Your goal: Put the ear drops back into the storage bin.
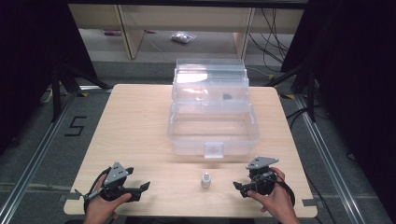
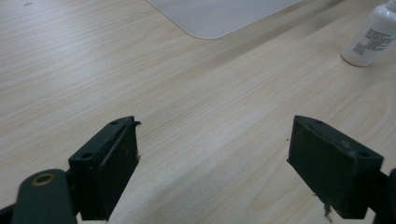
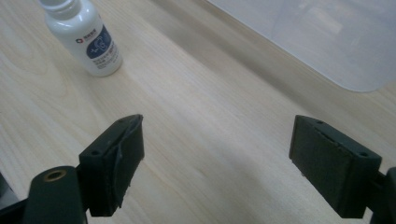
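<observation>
Clear box (image 1: 212,128) lid up, small dark item (image 1: 227,97) inside, bottle (image 1: 205,179) outside, both claws wide.

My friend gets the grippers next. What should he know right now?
Left gripper: open, holding nothing, low over the table.
Right gripper: open, holding nothing too.
The small white bottle stands upright between them, near the front edge, untouched.
The clear plastic box sits behind it with its lid up.
Done: nothing yet, by the look of it.
Left: probably grab the bottle and put it in the box.
</observation>
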`<state>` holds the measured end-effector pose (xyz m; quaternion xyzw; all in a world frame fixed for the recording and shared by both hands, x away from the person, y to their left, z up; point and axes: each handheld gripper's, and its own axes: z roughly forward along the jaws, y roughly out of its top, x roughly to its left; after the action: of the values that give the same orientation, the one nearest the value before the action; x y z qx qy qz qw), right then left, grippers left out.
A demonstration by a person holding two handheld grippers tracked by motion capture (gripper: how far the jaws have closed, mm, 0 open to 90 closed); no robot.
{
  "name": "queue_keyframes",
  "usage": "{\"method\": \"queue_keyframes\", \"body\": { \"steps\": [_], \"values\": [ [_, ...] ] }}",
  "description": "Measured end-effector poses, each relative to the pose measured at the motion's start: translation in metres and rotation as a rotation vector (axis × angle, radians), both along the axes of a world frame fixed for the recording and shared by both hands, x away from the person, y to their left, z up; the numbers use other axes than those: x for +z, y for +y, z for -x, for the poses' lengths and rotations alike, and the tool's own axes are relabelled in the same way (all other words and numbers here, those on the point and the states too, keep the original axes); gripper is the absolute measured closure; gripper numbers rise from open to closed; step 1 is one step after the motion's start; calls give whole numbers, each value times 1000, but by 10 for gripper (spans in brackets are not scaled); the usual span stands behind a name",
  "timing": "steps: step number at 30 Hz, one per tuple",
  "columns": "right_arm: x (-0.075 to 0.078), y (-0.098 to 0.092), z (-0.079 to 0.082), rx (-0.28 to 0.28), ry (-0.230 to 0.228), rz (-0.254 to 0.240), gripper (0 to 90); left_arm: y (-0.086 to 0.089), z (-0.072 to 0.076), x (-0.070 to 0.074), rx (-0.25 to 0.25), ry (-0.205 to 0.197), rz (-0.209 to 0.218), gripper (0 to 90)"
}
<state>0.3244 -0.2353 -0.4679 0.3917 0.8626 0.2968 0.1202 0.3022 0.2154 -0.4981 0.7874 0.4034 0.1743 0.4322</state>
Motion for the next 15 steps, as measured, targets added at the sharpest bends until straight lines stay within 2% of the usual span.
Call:
{"method": "queue_keyframes", "body": {
  "steps": [8, 9, 10, 11, 12, 15],
  "values": [
    [2, 11, -1, 49, -11, 17, 181, 0, 0, 1, -1, 4, -8, 154],
    [5, 14, -1, 59, 9, 27, 180, 0, 0, 1, 1, 3, -8, 154],
    [5, 14, -1, 59, 9, 27, 180, 0, 0, 1, 1, 3, -8, 154],
    [6, 17, -1, 76, 5, 35, 190, 0, 0, 1, 2, 3, -6, 154],
    [6, 18, -1, 88, 2, 43, 195, 0, 0, 0, 4, 0, 15, 154],
    [7, 23, -1, 105, -3, 40, 198, 0, 0, 1, 2, 3, -5, 154]
  ]
}}
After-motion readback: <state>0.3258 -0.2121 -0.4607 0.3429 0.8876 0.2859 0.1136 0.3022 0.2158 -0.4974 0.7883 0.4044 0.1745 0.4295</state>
